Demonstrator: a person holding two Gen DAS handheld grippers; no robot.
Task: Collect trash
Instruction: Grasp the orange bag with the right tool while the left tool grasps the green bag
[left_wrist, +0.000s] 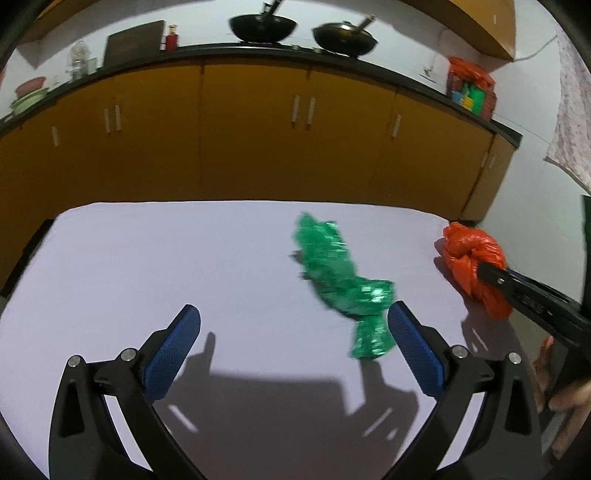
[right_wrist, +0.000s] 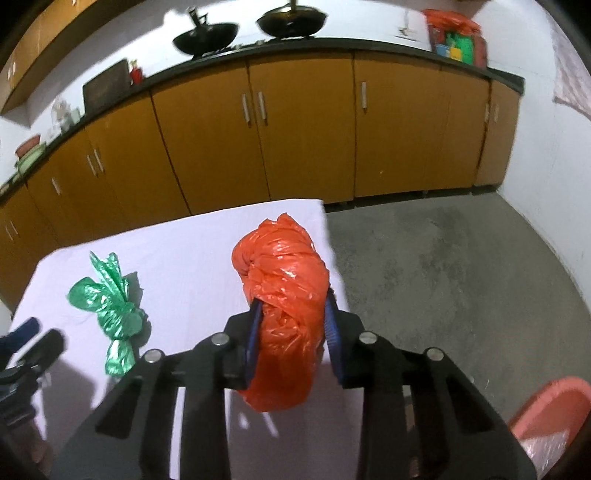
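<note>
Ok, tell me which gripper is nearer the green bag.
Left. The left gripper is open with the green bag just beyond its right finger; the right gripper sits off to the side, shut on the orange bag.

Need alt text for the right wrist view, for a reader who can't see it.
The right gripper has its jaws shut on a knotted orange plastic bag at the white table's right edge. A knotted green bag lies to its left.
</note>
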